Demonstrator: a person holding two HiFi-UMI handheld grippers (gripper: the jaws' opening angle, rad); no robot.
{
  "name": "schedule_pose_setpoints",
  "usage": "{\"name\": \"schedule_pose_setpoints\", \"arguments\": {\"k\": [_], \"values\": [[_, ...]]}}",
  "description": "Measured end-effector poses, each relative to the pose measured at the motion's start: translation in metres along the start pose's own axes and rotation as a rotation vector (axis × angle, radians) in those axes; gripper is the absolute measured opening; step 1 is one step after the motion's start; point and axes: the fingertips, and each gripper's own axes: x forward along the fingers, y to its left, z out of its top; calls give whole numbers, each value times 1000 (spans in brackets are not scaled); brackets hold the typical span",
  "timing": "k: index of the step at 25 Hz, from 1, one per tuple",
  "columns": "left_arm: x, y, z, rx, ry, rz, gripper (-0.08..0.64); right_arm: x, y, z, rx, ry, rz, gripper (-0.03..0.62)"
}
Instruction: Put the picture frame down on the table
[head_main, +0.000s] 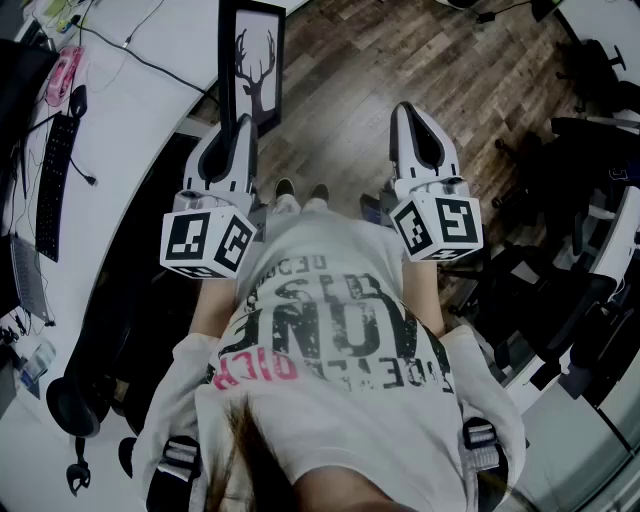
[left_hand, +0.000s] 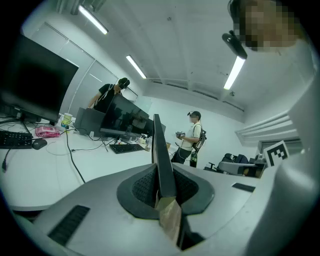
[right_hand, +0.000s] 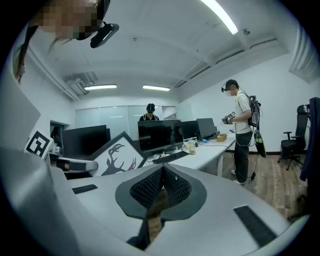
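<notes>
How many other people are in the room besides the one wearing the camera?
2: a person in dark clothes behind the monitors, a person in a white shirt standing beside the desk. Others may be hidden.

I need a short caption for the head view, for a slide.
Left gripper holds the picture frame near the white table; right gripper is shut and empty.

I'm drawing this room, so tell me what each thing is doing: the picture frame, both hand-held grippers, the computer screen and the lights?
picture frame: held up in the air, not yet down on the table.
left hand-held gripper: shut on the picture frame's edge.
right hand-held gripper: shut, nothing in it.
monitor: screen dark.
ceiling lights: on.
</notes>
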Motion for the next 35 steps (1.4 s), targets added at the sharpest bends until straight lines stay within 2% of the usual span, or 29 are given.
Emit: {"name": "schedule_pose_setpoints", "arguments": {"k": [13, 18, 25, 31, 35], "values": [[-2, 1, 4, -18, -12, -14, 38, -2, 4, 1, -2, -11, 8, -2], [-3, 1, 5, -27, -6, -19, 38, -6, 5, 6, 23, -44, 14, -1], [-9, 14, 2, -44, 7, -33, 38, -12, 11, 0, 42, -43, -23, -1], [-3, 26, -6, -61, 13, -14, 38, -4, 9, -12, 51, -20, -29, -1], [9, 31, -6, -71, 19, 17, 38, 15, 4, -14, 61, 1, 1, 0]]}}
